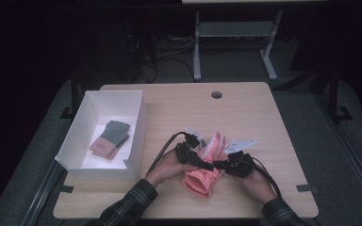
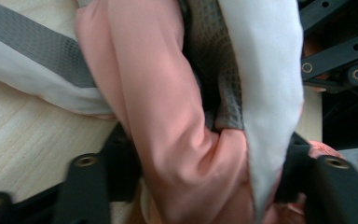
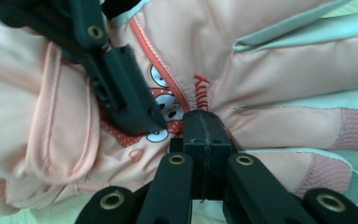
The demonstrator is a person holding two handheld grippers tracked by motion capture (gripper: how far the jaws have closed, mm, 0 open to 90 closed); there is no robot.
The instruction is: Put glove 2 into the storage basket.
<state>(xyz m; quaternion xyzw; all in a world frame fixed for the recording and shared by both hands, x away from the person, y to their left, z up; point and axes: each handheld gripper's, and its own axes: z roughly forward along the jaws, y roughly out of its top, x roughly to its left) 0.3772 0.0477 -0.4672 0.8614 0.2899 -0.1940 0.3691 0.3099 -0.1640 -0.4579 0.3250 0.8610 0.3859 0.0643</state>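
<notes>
Pink glove [image 1: 202,176] lies pinched in left tool [image 1: 195,159], shut right tool [image 1: 220,165] pressing it.

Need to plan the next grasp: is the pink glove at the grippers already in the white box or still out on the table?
Out. The pink glove lies on the table, right of the white box.

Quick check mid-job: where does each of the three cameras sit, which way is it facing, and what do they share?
High view: above the person's side, looking forward and down on the table; both forearms, left tool and right tool meet at the pink glove, white box to the left.
Left gripper view: rides the left tool, whose jaws flank glove fabric.
Right gripper view: rides the right tool, jaws together against the glove.
Shared: the glove appears in all three.
</notes>
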